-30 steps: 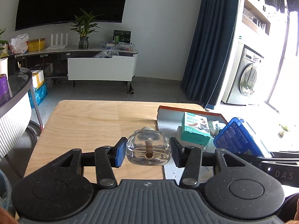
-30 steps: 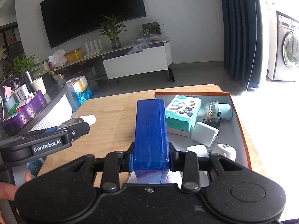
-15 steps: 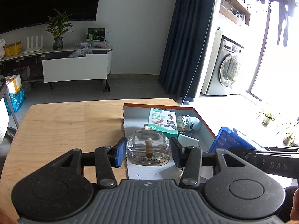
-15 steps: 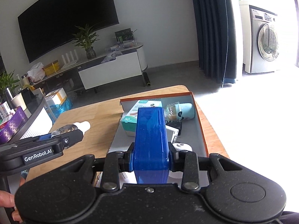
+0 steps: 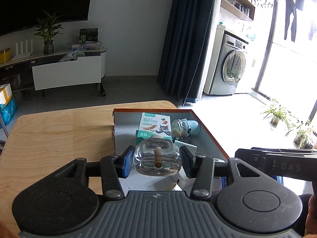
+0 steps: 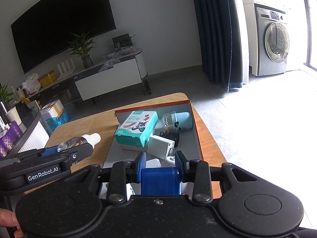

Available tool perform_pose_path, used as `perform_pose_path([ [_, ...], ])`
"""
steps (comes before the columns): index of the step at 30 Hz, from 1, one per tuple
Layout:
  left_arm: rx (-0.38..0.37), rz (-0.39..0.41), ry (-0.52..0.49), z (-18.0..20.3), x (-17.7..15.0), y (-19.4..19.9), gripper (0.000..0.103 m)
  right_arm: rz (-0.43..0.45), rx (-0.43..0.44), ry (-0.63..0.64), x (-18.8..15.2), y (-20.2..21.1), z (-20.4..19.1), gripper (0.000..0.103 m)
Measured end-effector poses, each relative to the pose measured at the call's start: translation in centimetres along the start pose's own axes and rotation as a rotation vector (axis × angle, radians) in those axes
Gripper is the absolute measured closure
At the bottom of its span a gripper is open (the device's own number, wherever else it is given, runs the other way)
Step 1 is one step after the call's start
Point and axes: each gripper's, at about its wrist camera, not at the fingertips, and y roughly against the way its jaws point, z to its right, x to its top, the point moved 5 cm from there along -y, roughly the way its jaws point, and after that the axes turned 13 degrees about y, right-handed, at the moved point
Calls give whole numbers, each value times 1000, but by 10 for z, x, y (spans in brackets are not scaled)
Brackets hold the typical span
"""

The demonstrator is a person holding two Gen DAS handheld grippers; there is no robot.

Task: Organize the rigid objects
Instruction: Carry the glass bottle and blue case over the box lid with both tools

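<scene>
A glass bottle [image 5: 157, 157] is squeezed by the left gripper [image 5: 156, 161] above the box [image 5: 208, 127]. A blue case [image 6: 160, 181] is pinched by the right gripper [image 6: 160, 165]. A carton [image 6: 136, 128] and charger [image 6: 160, 146] are already packed; both held things are not yet put in.

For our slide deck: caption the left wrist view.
Left tool grips a clear glass bottle above an orange-rimmed tray.

Tray [image 6: 195, 119] far end crowded: plaster box [image 6: 136, 128], toothpick jar [image 6: 177, 122], charger [image 6: 160, 146]; left tabletop [image 5: 59, 130] bare
</scene>
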Motion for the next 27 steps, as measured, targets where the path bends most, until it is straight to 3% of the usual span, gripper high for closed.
perform_pose_path([
  [17, -41, -19, -37, 20, -2, -7, 54, 78, -20, 17, 31, 4, 7, 62],
  [27, -53, -42, -53, 28, -7, -15, 54, 81, -19, 33, 41, -7, 6, 62],
])
